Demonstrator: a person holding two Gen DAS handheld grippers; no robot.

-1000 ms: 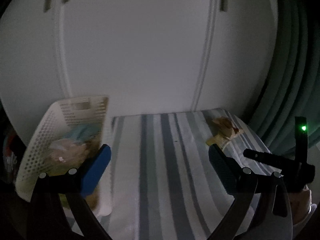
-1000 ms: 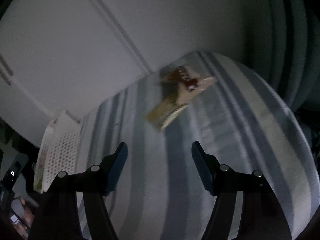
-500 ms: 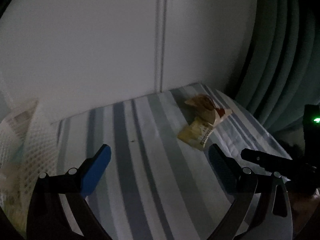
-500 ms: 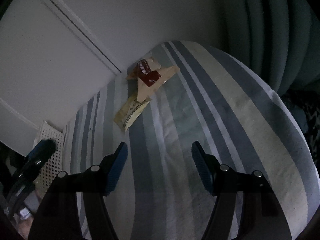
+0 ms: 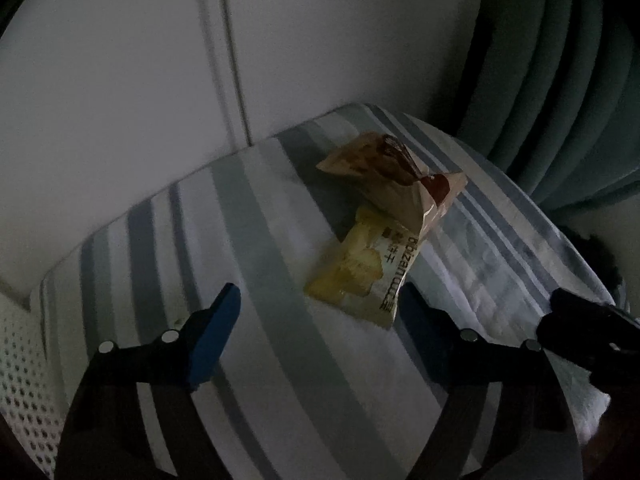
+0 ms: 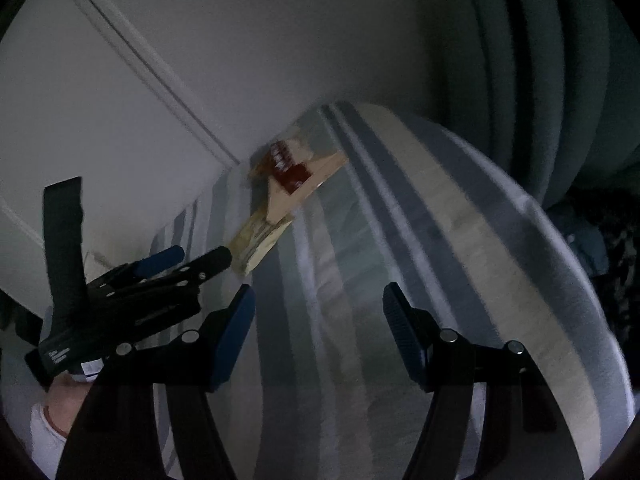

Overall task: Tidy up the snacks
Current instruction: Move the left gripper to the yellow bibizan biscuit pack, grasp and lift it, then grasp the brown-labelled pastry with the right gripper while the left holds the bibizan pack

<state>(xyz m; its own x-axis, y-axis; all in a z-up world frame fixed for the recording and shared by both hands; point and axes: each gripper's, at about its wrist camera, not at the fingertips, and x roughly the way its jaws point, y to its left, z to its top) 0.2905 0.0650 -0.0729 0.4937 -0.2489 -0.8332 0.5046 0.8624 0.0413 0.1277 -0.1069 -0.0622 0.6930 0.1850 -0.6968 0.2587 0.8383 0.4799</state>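
Left gripper [image 5: 316,316] spread wide, blue pads empty, hovering over the striped cloth [image 5: 260,320] just short of the yellow snack packet [image 5: 360,268]. Right gripper [image 6: 318,320] likewise spread, nothing between its pads, well back from the snacks. Beyond the yellow packet, overlapping its far end: a tan packet with red print [image 5: 400,176]. Perforated white basket [image 5: 20,360] at the left edge. Farther back, white panelled wall [image 5: 140,60], green curtain [image 5: 560,80].
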